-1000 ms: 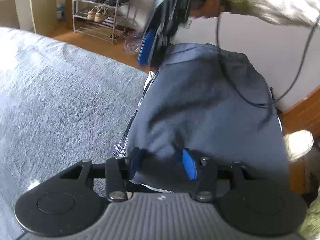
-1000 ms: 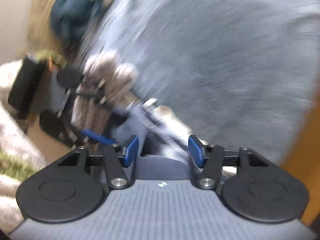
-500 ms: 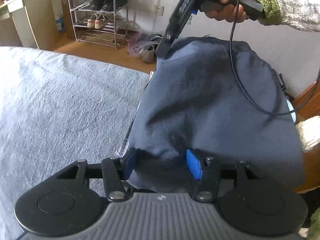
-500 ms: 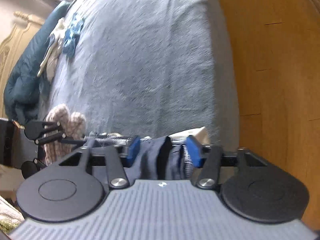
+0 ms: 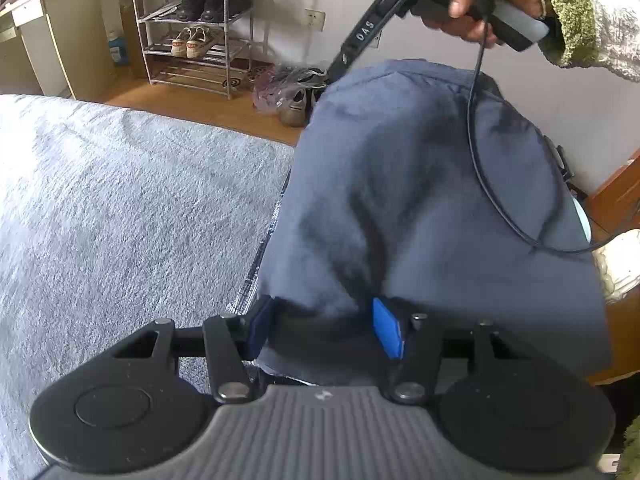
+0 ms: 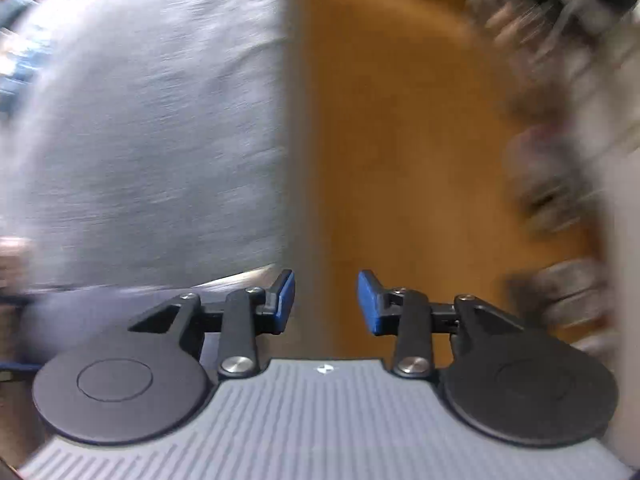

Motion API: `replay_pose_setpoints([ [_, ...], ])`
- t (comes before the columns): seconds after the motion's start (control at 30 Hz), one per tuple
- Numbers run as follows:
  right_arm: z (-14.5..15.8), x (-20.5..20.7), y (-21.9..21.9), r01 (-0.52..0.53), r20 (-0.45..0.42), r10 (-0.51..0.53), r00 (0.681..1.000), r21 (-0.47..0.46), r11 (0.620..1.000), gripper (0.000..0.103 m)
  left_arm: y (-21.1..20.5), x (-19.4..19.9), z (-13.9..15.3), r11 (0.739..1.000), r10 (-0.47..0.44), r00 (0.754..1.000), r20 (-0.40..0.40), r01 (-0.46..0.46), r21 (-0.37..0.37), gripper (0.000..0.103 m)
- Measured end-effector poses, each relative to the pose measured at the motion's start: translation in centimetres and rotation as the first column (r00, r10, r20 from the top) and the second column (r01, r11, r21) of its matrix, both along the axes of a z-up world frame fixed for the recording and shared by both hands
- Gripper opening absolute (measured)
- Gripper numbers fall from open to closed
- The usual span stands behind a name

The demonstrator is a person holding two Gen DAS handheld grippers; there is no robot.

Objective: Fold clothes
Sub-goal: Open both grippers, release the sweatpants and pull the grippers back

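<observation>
A dark blue garment [image 5: 420,208] hangs stretched in the air beside the grey bed [image 5: 120,208]. My left gripper [image 5: 326,330] is shut on its near edge, with cloth bunched between the blue pads. In the left wrist view the right gripper [image 5: 360,36] is held high by a hand at the garment's far top edge. The right wrist view is blurred by motion. It shows my right gripper [image 6: 326,302] with its jaws apart and nothing between the pads. A dark fold of the garment [image 6: 120,308] lies to its left.
A metal shoe rack [image 5: 196,28] stands against the far wall, with shoes and a plastic bag [image 5: 288,88] on the wooden floor [image 6: 400,160] beside it. A cable [image 5: 492,184] hangs from the right gripper across the garment. A wooden cabinet [image 5: 60,36] stands at far left.
The right gripper has let go of the garment; half a second ago cloth was between its pads. It has swung towards the floor. The left gripper still holds the near edge.
</observation>
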State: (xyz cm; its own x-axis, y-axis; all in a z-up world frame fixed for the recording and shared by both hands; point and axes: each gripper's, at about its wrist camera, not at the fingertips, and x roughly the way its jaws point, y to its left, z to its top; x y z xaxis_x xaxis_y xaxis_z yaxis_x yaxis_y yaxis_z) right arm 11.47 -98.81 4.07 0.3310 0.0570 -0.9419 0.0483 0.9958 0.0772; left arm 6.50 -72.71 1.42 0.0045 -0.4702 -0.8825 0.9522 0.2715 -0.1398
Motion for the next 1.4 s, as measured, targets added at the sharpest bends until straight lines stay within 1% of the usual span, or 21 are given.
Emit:
replay_pose_setpoints([
  [0.17, 4.1, -2.5, -0.1, 0.011, 0.139, -0.005, 0.99, -0.043, 0.999, 0.032, 0.3, 0.1, 0.1, 1.0, 0.013, 1.0, -0.005, -0.013, -0.01, 0.057],
  [0.23, 5.9, -4.6, -0.1, 0.042, 0.178, -0.032, 0.983, -0.052, 0.998, 0.032, 0.4, 0.3, 0.4, 0.999, 0.032, 0.999, -0.004, -0.032, -0.013, 0.058],
  [0.37, 9.0, -10.2, -0.2, 0.125, 0.24, -0.096, 0.966, -0.107, 0.986, 0.032, 1.5, 1.4, 2.0, 0.993, 0.116, 0.993, -0.011, -0.116, -0.033, 0.058],
  [0.4, 9.6, -11.6, -0.3, 0.145, 0.242, -0.115, 0.963, -0.112, 0.983, 0.032, 1.8, 1.7, 2.6, 0.989, 0.144, 0.99, -0.01, -0.144, -0.042, 0.058],
  [0.5, 11.1, -15.5, -0.4, 0.2, 0.249, -0.166, 0.954, -0.119, 0.973, 0.028, 3.0, 2.7, 4.9, 0.971, 0.231, 0.973, -0.011, -0.231, -0.059, 0.058],
  [0.6, 11.8, -17.8, 0.4, 0.216, 0.251, -0.19, 0.949, -0.079, 0.973, 0.026, 4.6, 3.6, 8.1, 0.94, 0.33, 0.944, -0.018, -0.33, -0.083, 0.058],
  [0.7, 11.2, -18.8, 1.9, 0.172, 0.233, -0.163, 0.959, -0.017, 0.985, 0.026, 6.8, 3.3, 11.9, 0.908, 0.4, 0.914, -0.063, -0.404, -0.112, 0.058],
  [0.77, 10.5, -18.6, 2.7, 0.124, 0.235, -0.124, 0.964, 0.013, 0.992, 0.026, 7.8, 1.7, 13.9, 0.899, 0.407, 0.907, -0.108, -0.419, -0.127, 0.061],
  [0.8, 9.9, -18.4, 3.1, 0.095, 0.233, -0.097, 0.968, 0.018, 0.995, 0.026, 8.1, 0.4, 14.6, 0.899, 0.402, 0.907, -0.13, -0.417, -0.132, 0.063],
  [0.87, 8.7, -17.9, 3.5, 0.047, 0.219, -0.053, 0.974, 0.035, 0.998, 0.026, 7.4, -2.1, 15.4, 0.899, 0.394, 0.906, -0.158, -0.415, -0.137, 0.064],
  [0.93, 6.7, -17.5, 3.3, 0.018, 0.193, -0.028, 0.981, 0.057, 0.998, 0.024, 5.8, -5.7, 14.2, 0.897, 0.404, 0.897, -0.181, -0.427, -0.117, 0.064],
  [0.97, 5.7, -17.7, 3.1, 0.02, 0.176, -0.03, 0.984, 0.058, 0.998, 0.024, 4.9, -7.5, 13.4, 0.895, 0.409, 0.892, -0.192, -0.433, -0.103, 0.063],
  [1.0, 4.7, -18.0, 2.9, 0.021, 0.159, -0.031, 0.987, 0.06, 0.998, 0.024, 3.9, -9.2, 12.3, 0.895, 0.416, 0.886, -0.203, -0.439, -0.082, 0.059],
  [1.07, 2.9, -18.9, 1.2, 0.083, 0.124, -0.092, 0.988, 0.07, 0.994, 0.023, 1.8, -12.6, 9.5, 0.9, 0.423, 0.882, -0.209, -0.436, -0.02, 0.055],
  [1.1, 2.5, -19.5, 0.3, 0.122, 0.11, -0.129, 0.985, 0.066, 0.99, 0.023, 0.8, -14.1, 8.3, 0.9, 0.429, 0.884, -0.187, -0.436, 0.008, 0.051],
  [1.13, 2.5, -20.1, -0.7, 0.159, 0.101, -0.164, 0.981, 0.051, 0.986, 0.02, 0.1, -15.3, 7.3, 0.898, 0.438, 0.884, -0.16, -0.44, 0.029, 0.05],
  [1.2, 3.6, -21.9, -2.2, 0.202, 0.117, -0.202, 0.972, 0.014, 0.979, 0.019, -0.7, -17.0, 6.4, 0.889, 0.457, 0.88, -0.126, -0.455, 0.046, 0.05],
  [1.23, 4.5, -22.8, -2.6, 0.196, 0.134, -0.199, 0.971, 0.035, 0.98, 0.019, -1.0, -17.7, 6.2, 0.885, 0.466, 0.878, -0.112, -0.463, 0.048, 0.051],
  [1.3, 6.2, -24.5, -2.7, 0.153, 0.17, -0.167, 0.971, 0.095, 0.984, 0.019, -1.6, -19.1, 6.0, 0.881, 0.473, 0.877, -0.09, -0.47, 0.048, 0.052],
  [1.4, 7.3, -26.1, -1.1, 0.051, 0.181, -0.076, 0.98, 0.139, 0.989, 0.021, -2.5, -21.5, 5.8, 0.886, 0.459, 0.888, -0.013, -0.456, 0.083, 0.053],
])
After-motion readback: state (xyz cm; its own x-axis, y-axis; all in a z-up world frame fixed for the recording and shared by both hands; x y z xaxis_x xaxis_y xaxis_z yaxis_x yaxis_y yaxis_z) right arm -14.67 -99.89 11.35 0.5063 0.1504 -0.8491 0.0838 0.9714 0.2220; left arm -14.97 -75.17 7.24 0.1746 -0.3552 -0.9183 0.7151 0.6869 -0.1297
